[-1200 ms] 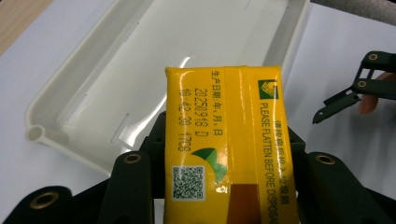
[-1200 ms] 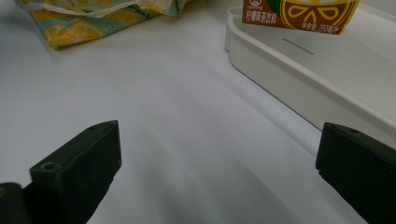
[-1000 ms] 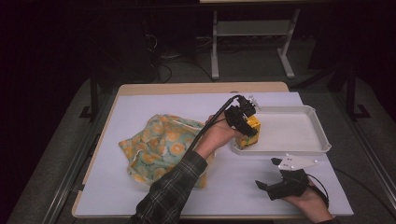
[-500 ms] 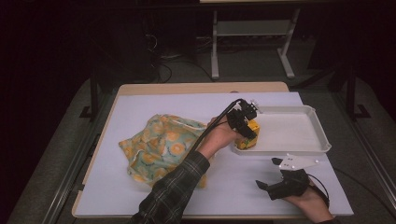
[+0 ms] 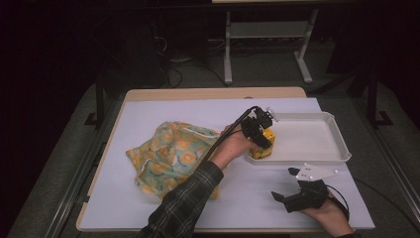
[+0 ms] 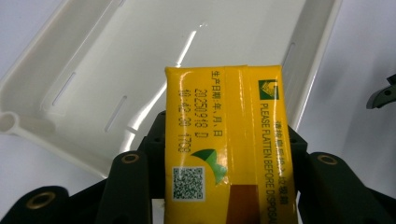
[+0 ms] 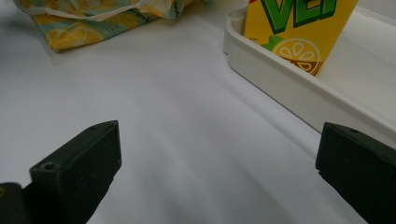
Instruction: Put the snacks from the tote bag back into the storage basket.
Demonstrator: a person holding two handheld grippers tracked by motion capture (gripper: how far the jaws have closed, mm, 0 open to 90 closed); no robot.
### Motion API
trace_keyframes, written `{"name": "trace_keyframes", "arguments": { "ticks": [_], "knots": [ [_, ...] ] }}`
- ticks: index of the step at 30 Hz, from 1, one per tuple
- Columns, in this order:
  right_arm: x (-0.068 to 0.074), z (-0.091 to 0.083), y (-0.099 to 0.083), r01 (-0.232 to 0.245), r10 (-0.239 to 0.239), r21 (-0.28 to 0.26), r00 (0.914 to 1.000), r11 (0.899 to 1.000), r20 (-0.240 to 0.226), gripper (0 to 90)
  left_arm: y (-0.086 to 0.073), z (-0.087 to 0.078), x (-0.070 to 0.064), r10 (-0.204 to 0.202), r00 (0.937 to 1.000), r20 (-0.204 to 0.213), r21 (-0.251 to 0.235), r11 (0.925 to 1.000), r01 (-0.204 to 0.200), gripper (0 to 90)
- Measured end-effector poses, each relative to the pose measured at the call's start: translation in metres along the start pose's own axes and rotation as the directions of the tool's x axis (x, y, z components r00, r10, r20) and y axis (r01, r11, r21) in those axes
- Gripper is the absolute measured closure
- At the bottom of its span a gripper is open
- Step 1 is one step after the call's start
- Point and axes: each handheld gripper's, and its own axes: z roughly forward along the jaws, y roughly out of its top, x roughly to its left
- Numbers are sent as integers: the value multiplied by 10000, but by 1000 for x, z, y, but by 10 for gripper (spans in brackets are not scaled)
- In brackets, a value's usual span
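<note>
Lowered into white tray (image 5: 317, 154), yellow carton (image 6: 229, 140) clamped by left gripper (image 5: 258, 130), right gripper (image 5: 289, 193) spread, cloth bag (image 5: 171, 153) nearby

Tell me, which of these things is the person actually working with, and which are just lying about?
In the job:
- yellow drink carton, clamped in the left gripper
- white tray, where the carton stands
- patterned cloth bag

Lying about:
- right gripper, open, resting on the table
- metal stand behind the table
</note>
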Motion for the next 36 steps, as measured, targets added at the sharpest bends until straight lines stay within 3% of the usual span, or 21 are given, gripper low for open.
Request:
{"name": "trace_keyframes", "arguments": {
  "ticks": [1, 5, 10, 14, 19, 25, 31, 36],
  "knots": [
    [0, 0, 0, 13, -13, 8, 10000, 10000, 12, 0, 0, -2, 1, 24, 10000, -55, -37, 10000, -24, 452],
    [0, 0, 0, 23, -23, 7, 10000, 10000, 7, 0, -1, -5, 3, -22, 10000, 18, -49, 10000, 22, 379],
    [0, 0, 0, 52, -52, 29, 10000, 10000, -6, 0, -9, -18, 9, -135, 9995, 293, -415, 9990, 147, 335],
    [1, 0, 0, -61, 61, 78, 10000, 10000, -18, 0, -16, -28, 13, -39, 9998, 196, -442, 9990, 47, 282],
    [1, 1, 0, -60, 60, 77, 10000, 10000, -29, 0, -22, -41, 16, 98, 9997, 227, -472, 9988, -87, 256],
    [1, 0, 0, -20, 20, 100, 10000, 9999, 8, 0, -30, -55, 17, -14, 9998, 205, -689, 9976, 28, 210],
    [1, 0, 0, -136, 137, 130, 9999, 9998, -30, 0, -41, -69, 16, 243, 9997, 65, -536, 9983, -239, 209],
    [2, 1, 0, -131, 131, 172, 9999, 9998, -3, 0, -51, -79, 17, 94, 10000, -12, -726, 9973, -95, 223]
  ]
}}
